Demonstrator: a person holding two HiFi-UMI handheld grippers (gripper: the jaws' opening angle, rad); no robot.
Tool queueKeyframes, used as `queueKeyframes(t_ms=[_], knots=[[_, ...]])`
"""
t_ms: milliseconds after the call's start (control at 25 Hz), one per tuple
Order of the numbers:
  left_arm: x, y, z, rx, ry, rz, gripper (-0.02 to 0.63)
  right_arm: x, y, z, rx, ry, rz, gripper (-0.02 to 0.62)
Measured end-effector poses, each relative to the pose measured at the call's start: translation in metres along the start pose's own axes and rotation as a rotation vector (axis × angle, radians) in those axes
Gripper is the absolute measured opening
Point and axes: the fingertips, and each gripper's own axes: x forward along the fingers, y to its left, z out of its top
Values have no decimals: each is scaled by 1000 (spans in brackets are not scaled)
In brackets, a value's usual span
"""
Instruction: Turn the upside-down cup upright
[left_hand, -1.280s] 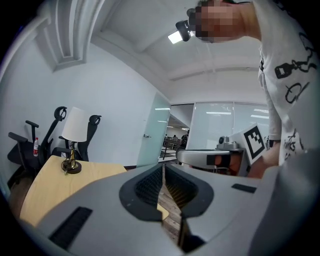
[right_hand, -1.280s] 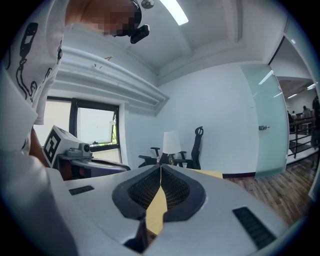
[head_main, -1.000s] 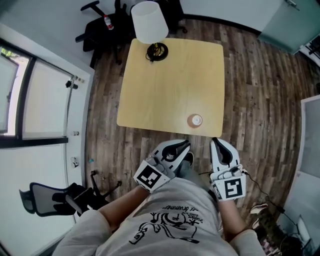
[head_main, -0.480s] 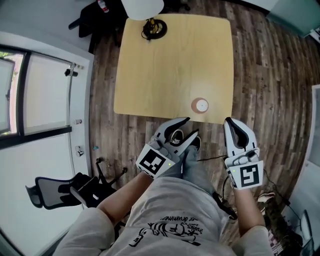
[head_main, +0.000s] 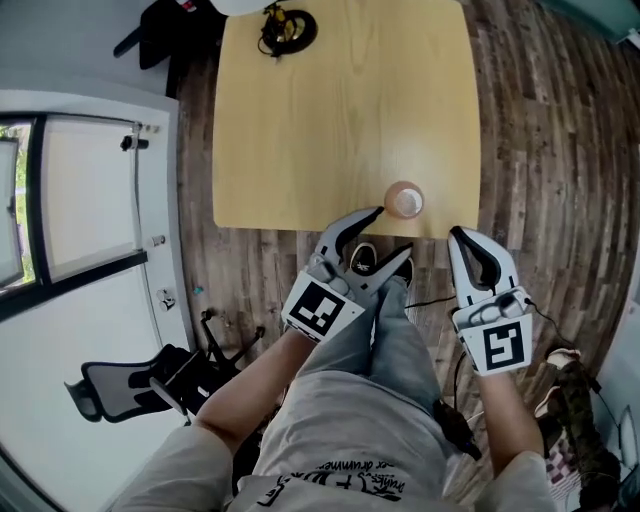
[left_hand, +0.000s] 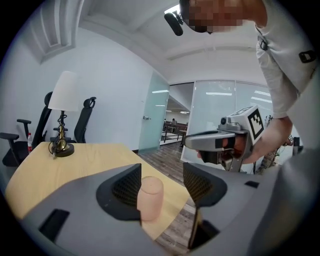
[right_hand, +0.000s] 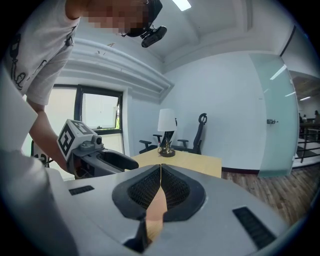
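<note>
Grey mesh pads on the left gripper (left_hand: 162, 172) stand wide apart. Its jaws have just been opening, with nothing gripped and nothing between the pads. The right gripper (right_hand: 160, 167) has its pads pressed together at the tips and is empty. A peach sliver shows through the slot below them, and I can't tell if that's cup or tabletop. In the head view both grippers sit just off the near edge of the table (head_main: 300, 120), left gripper (head_main: 393, 232) and right gripper (head_main: 462, 238) side by side, both pointing roughly level at the table edge. The peach cup (head_main: 404, 199) stands close to that near edge, toward the right corner, just ahead of the left gripper's tips and left of the right one's. In the left gripper view the cup (left_hand: 150, 197) lines up with the gap, off-centre toward the left-hand pad, which hides part of it. Its long axis is vertical and the closed end looks to be up, so I read it as not yet flipped. The left gripper is nearer and already open, so a short push forward should put the pads on the cup's sides, square across that axis, and a roll of the wrist would follow. The lamp (head_main: 285, 28) is at the far edge, well clear.
</note>
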Motion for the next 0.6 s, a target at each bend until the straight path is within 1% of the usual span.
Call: queueKeyframes(t_ms=[200,440,600], knots=[[19,8,-13,40,7,-5,276,7,-5,-24,-6,1,-18,23],[35,12,-27,167,-55,-32,295,16,-13,-50,-2,7,-32,23],[43,17,-42,174,-41,-40,301,20,-12,-64,14,24,-38,23]])
